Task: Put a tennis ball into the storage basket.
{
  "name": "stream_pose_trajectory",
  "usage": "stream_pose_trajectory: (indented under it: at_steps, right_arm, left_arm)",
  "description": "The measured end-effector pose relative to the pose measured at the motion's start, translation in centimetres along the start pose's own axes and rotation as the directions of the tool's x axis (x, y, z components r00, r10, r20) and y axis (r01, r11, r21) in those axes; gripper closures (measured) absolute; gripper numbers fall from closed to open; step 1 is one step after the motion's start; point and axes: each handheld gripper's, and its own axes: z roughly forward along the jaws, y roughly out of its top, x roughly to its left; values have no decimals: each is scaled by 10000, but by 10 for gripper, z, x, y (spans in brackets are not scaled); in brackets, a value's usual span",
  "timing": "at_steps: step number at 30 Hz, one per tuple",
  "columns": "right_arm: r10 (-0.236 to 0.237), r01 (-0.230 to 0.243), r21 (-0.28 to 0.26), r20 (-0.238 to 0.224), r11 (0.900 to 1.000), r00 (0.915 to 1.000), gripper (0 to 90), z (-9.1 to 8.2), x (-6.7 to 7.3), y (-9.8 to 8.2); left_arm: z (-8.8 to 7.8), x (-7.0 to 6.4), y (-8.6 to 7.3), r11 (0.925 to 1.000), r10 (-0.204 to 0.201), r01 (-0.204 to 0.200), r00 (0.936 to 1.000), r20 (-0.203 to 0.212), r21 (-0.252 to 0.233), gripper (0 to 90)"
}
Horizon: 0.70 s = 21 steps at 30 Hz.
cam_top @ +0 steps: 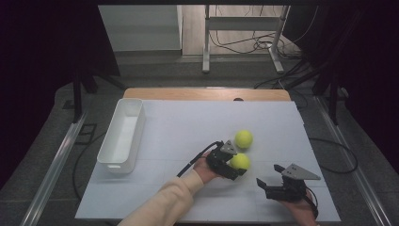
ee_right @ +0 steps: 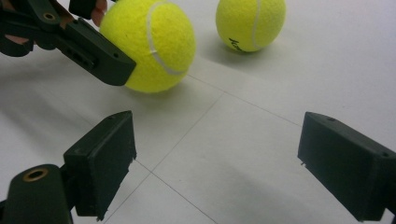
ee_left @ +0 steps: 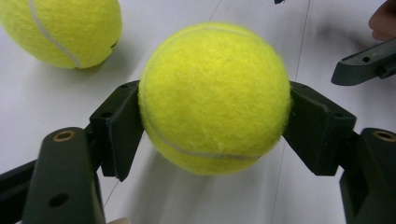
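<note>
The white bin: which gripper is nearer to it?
Left. The left gripper, shut on a ball, sits mid-table right of the bin; the right gripper is farther right.

Fuzzy yellow tennis ball (ee_left: 215, 98) on white table, clamped in left claw (cam_top: 235, 168), 1 twin ball (cam_top: 243, 139) near

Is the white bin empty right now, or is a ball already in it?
Empty. The high view shows the white bin's inside bare; one tennis ball is in the left gripper, the other ball lies on the table.
</note>
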Motion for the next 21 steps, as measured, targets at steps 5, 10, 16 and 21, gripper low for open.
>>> stream_pose_trajectory:
  at_steps: [5, 10, 16, 21]
  right_arm:
    - [-5, 5, -16, 3, 10000, 10000, 117, 0, 0, 0]
    - [-4, 4, 9, 24, 10000, 10000, 117, 0, 0, 0]
    - [-8, 8, 1, 50, 10000, 10000, 117, 0, 0, 0]
    - [8, -8, -12, 36, 10000, 10000, 117, 1, 0, 0]
  left_arm:
    - [-5, 1, -1, 10000, -12, 11, 10000, -51, -68, 263]
    - [-9, 2, -4, 9999, -12, 10, 10000, -98, -132, 263]
    - [-14, 3, -7, 9999, -62, 59, 9999, -162, -160, 263]
    - [-19, 5, -9, 9997, -91, 86, 9997, -232, -229, 263]
